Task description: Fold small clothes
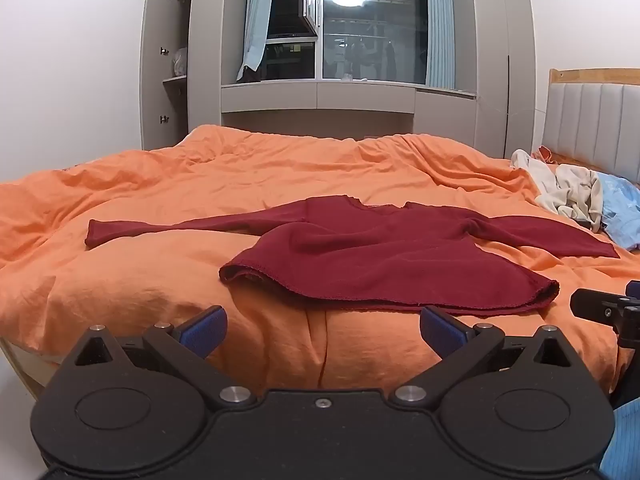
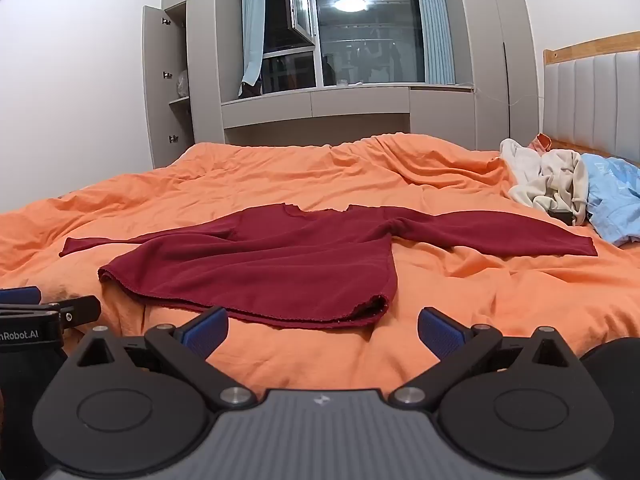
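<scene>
A dark red long-sleeved top (image 1: 376,256) lies spread flat on the orange bedcover (image 1: 160,280), sleeves out to both sides, hem toward me. It also shows in the right wrist view (image 2: 256,268). My left gripper (image 1: 323,330) is open and empty, just short of the hem. My right gripper (image 2: 323,330) is open and empty, near the hem's right corner. Each gripper's edge shows in the other's view, the right one (image 1: 608,310) and the left one (image 2: 44,312).
A pile of cream clothes (image 2: 548,184) and a light blue garment (image 2: 612,204) lie at the bed's right by the padded headboard (image 2: 596,96). Grey wardrobes (image 2: 168,80) and a window (image 2: 360,28) stand behind the bed.
</scene>
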`<action>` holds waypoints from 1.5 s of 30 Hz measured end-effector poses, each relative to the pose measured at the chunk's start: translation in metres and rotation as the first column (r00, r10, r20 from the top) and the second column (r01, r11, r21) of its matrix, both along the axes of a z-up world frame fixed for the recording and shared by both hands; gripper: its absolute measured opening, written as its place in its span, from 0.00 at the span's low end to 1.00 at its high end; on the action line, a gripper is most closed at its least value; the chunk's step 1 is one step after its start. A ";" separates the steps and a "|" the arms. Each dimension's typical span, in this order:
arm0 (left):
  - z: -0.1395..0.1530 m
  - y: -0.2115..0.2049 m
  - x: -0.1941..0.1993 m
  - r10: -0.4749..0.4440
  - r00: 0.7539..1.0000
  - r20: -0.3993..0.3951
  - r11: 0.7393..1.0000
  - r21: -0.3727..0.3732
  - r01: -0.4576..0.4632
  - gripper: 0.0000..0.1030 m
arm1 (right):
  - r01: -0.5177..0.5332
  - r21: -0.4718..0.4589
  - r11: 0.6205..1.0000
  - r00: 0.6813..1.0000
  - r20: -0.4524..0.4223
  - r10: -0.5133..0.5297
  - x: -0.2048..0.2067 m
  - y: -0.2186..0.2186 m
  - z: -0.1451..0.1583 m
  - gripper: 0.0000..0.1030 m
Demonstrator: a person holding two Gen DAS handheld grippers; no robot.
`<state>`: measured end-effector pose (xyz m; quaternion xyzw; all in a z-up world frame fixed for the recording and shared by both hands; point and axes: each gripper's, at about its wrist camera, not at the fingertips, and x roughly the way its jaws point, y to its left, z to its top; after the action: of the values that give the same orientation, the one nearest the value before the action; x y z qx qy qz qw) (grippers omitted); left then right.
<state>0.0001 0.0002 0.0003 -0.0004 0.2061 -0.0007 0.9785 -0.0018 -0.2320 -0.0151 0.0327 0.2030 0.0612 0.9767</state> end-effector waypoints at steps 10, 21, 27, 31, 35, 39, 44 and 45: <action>0.002 0.000 -0.006 -0.002 1.000 0.017 1.000 0.011 0.002 1.00 | 0.000 0.003 1.000 1.000 0.003 0.000 0.000 0.002 0.000 1.00; 0.001 -0.001 -0.004 -0.001 1.000 0.011 1.000 0.011 0.001 1.00 | 0.000 0.005 1.000 1.000 0.003 0.000 0.001 0.006 0.001 1.00; 0.001 -0.001 -0.005 -0.002 1.000 0.010 1.000 0.012 0.002 1.00 | 0.000 0.006 1.000 1.000 0.002 0.000 0.002 0.009 0.001 1.00; 0.001 -0.001 -0.004 -0.001 1.000 0.008 1.000 0.012 0.001 1.00 | 0.000 0.007 1.000 1.000 0.002 0.000 0.003 0.010 0.000 1.00; -0.001 -0.002 -0.002 -0.001 1.000 0.004 1.000 0.015 0.001 1.00 | 0.000 0.007 1.000 1.000 0.002 0.000 0.003 0.011 0.000 1.00; -0.001 -0.002 -0.002 -0.001 1.000 0.004 1.000 0.016 0.001 1.00 | -0.001 0.008 1.000 1.000 0.002 0.001 0.004 0.013 -0.001 1.00; -0.001 -0.002 -0.002 -0.001 1.000 0.003 1.000 0.016 0.001 1.00 | 0.000 0.009 1.000 1.000 -0.001 0.000 0.005 0.018 -0.001 1.00; -0.001 -0.002 -0.002 -0.001 1.000 0.003 1.000 0.016 0.001 1.00 | 0.000 0.009 1.000 1.000 -0.001 0.000 0.006 0.016 0.000 1.00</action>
<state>-0.0022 -0.0014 -0.0008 0.0075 0.2046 0.0002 0.9788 0.0040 -0.2161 -0.0148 0.0369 0.2033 0.0621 0.9765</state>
